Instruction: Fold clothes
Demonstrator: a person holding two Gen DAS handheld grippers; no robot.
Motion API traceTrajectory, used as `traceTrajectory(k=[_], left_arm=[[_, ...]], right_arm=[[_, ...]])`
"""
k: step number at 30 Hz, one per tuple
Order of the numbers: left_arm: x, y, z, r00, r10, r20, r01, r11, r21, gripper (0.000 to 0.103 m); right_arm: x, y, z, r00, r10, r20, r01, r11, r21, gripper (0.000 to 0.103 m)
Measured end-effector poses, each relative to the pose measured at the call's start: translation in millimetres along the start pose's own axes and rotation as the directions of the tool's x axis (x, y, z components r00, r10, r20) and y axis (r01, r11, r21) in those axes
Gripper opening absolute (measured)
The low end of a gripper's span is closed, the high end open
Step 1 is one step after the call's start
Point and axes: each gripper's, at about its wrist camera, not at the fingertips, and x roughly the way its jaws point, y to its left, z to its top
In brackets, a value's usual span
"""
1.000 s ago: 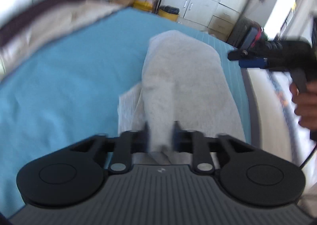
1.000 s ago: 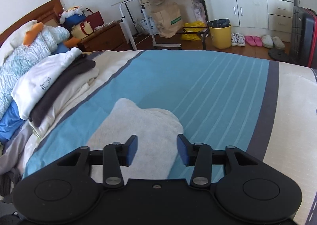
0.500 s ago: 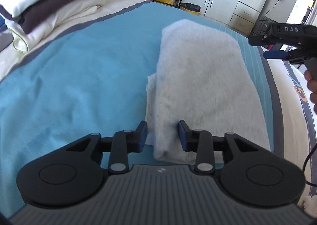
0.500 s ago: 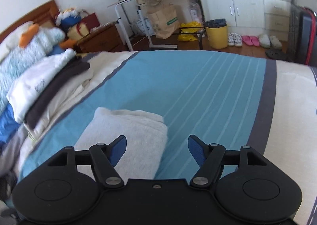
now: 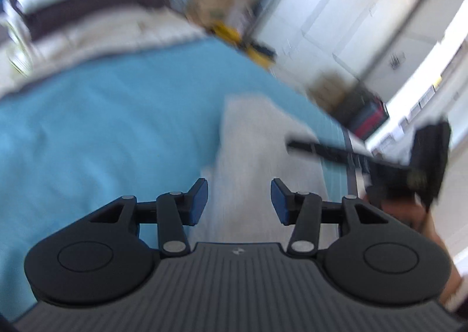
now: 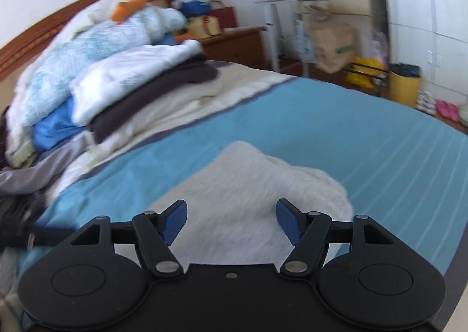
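Towel [image 6: 251, 191] lying folded on blue bed [image 6: 365, 138].
Hovering over it, left gripper [image 5: 239, 200] just opening, right gripper [image 6: 231, 222] spread wide, both gripping nothing.

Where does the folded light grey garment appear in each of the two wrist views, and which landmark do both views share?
Left wrist view: the folded grey garment lies centre, running up from between the open blue pads, blurred.
Right wrist view: the same garment lies lower centre, just beyond the open fingers.
Shared landmark: the blue bedspread beneath it.
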Motion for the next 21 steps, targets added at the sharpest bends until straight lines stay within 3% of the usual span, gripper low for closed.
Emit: traceTrajectory(k=[3, 5, 11, 15, 16, 17, 18, 21], left_arm=[[25, 1, -15, 0.995, 0.076, -0.063, -0.075, 0.997, 0.014, 0.047], [37, 10, -21, 0.993, 0.072, -0.089, -0.075, 0.997, -0.028, 0.047], [40, 17, -15, 0.99, 0.073, -0.121, -0.077, 0.996, -0.035, 0.049], [23, 15, -13, 0.988, 0.106, -0.11, -0.108, 0.994, -0.014, 0.061], [20, 15, -13, 0.988, 0.119, -0.1, -0.12, 0.993, 0.0, 0.063], [17, 15, -13, 0.986, 0.138, -0.091, -0.138, 0.99, 0.01, 0.066], [16, 16, -14, 0.984, 0.155, -0.088, -0.154, 0.988, 0.01, 0.072], [14, 21, -14, 0.985, 0.145, -0.091, -0.148, 0.989, -0.028, 0.074]], right_arm=[[9, -13, -3, 1.0, -0.014, 0.005, 0.014, 0.998, 0.067, 0.069], [18, -17, -7, 1.0, -0.029, -0.011, 0.03, 0.996, 0.08, 0.067], [29, -7, -10, 0.996, -0.08, -0.024, 0.081, 0.996, 0.022, 0.067], [15, -19, 4, 0.992, -0.113, -0.059, 0.121, 0.98, 0.158, 0.066], [9, -21, 6, 0.966, -0.245, -0.08, 0.256, 0.948, 0.187, 0.069], [3, -22, 8, 0.923, -0.371, -0.105, 0.385, 0.898, 0.213, 0.085], [-3, -24, 9, 0.867, -0.481, -0.131, 0.498, 0.834, 0.236, 0.09], [-28, -44, -5, 0.847, -0.499, -0.181, 0.53, 0.774, 0.346, 0.091]])
